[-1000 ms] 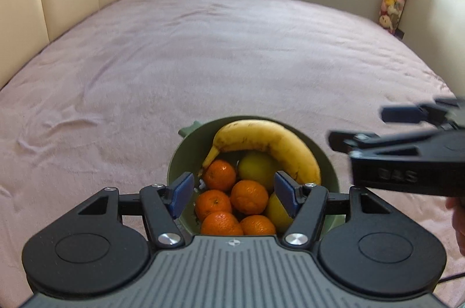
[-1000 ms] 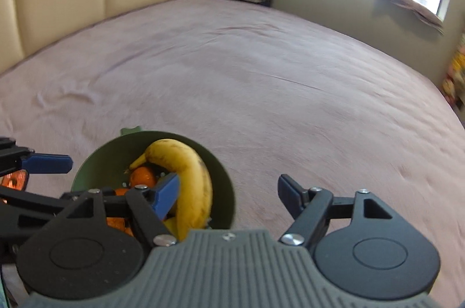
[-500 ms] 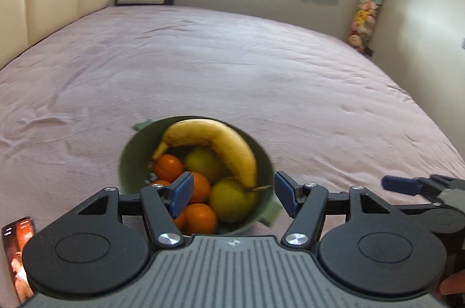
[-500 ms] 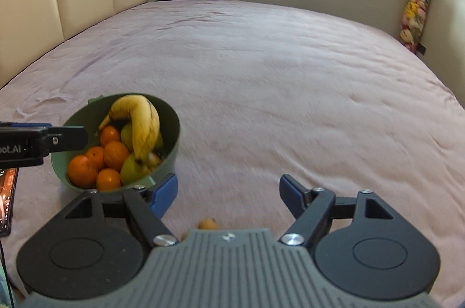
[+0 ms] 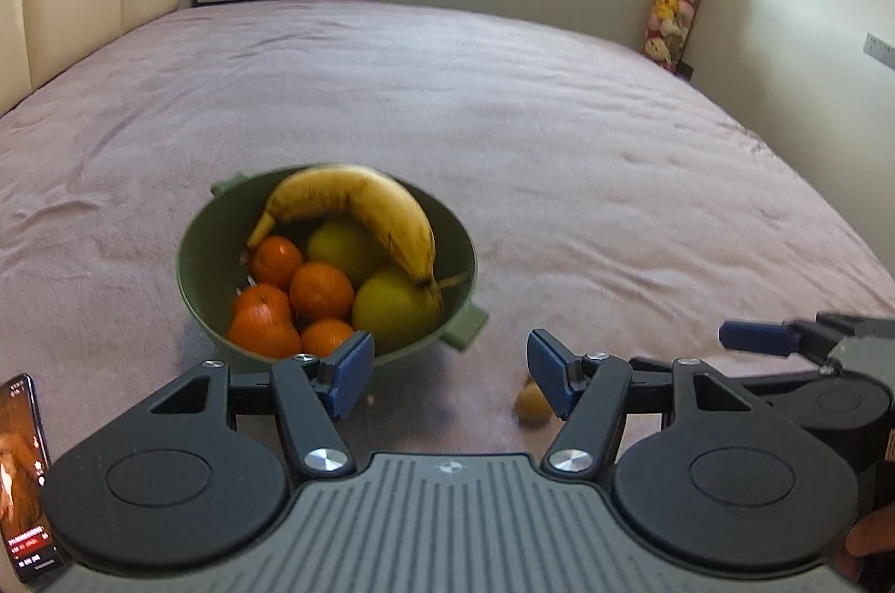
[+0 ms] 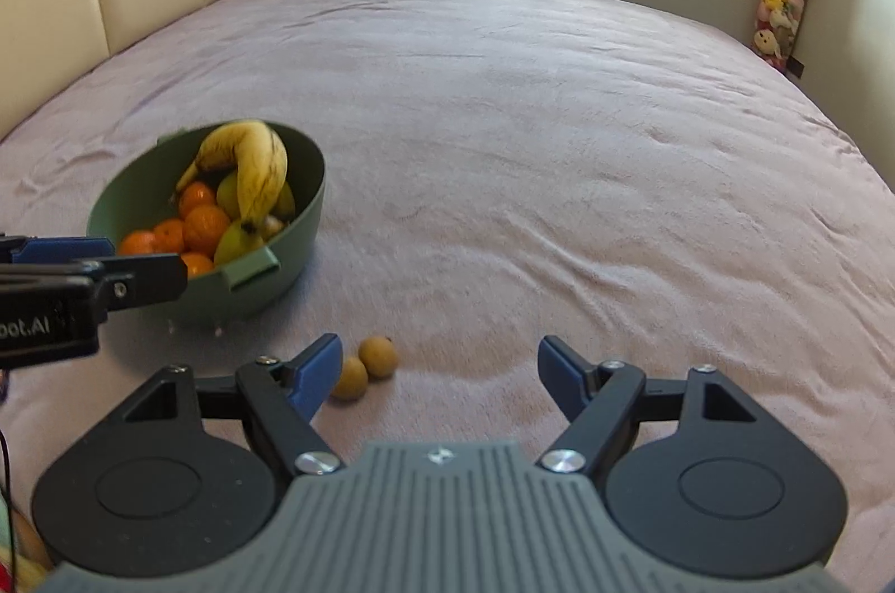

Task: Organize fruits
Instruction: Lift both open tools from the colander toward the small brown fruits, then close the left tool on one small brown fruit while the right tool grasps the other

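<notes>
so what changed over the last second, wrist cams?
Both grippers backed away from the dark green plastic bowl: it was right at the left gripper fingertips, now it sits further ahead. Two small round tan fruits on the pink bedspread came into view near the right gripper. Nothing was gripped or released. Unchanged: both jaws open and empty; yellow banana, oranges and yellow-green fruits in the bowl.

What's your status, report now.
Left gripper open, empty. Right gripper open, empty. Green bowl full of fruit; two small brown fruits loose on the bed. Nothing in the way.
</notes>
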Demonstrator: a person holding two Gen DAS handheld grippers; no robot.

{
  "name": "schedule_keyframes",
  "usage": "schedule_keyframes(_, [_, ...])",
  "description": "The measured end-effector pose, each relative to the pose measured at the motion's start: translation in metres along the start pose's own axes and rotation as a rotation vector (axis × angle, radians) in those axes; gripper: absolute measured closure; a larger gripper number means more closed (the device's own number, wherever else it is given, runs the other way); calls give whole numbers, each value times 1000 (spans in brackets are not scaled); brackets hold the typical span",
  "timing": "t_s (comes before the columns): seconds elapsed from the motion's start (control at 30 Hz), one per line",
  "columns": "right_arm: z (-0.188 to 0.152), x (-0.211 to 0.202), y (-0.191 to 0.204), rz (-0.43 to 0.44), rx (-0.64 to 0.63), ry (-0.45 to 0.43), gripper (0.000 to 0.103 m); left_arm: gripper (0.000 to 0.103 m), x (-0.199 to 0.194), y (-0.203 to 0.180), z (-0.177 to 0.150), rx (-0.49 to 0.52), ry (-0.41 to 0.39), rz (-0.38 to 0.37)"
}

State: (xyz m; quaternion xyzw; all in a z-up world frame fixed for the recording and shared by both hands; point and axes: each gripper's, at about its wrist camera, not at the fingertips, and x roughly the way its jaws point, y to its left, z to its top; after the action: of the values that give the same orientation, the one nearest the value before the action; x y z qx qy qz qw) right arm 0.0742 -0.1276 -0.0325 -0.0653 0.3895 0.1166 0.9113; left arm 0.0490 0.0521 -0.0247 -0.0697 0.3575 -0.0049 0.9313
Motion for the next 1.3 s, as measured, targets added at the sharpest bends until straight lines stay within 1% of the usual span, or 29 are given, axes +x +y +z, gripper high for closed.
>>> schedule_keyframes(0.1, [-7,6,-1,12,-15,11,29,29,7,-2,-8,12,8,5])
schedule_keyframes(0.17, [-11,10,-3,20,-17,24,35,30,12,-3,-13,29,17,11])
schedule_keyframes(0.23, [-14,15,-4,34,-16,37,48,34,15,-5,-17,47,22,15])
schedule_keyframes(0.37, [-17,26,-6,61,-12,58,57,35,19,-10,-22,78,23,-9])
schedule_keyframes(0.43, [-18,30,-5,80,-13,63,64,36,23,-13,-23,87,30,-25])
schedule_keyframes(0.53, [-17,36,-2,109,-21,63,71,42,29,-16,-25,104,51,-55])
schedule_keyframes(0.6, [-15,41,-2,120,-22,67,73,48,34,-19,-26,114,67,-66])
schedule_keyframes(0.63, [-14,44,-3,120,-17,69,73,50,37,-21,-27,123,77,-71])
schedule_keyframes(0.77, [-12,52,-8,99,11,94,75,61,53,-31,-30,154,100,-115])
schedule_keyframes(0.87, [-12,57,-14,76,26,108,75,62,67,-37,-30,164,111,-113])
schedule_keyframes(0.93, [-12,58,-20,74,40,107,75,62,75,-39,-30,154,133,-125])
schedule_keyframes(1.0, [-11,60,-25,69,54,108,75,62,80,-42,-31,168,143,-132])
schedule_keyframes(1.13, [-9,66,-30,67,82,115,75,62,87,-50,-35,229,149,-111])
schedule_keyframes(1.3, [-10,70,-27,83,69,121,75,62,96,-50,-35,221,177,-102])
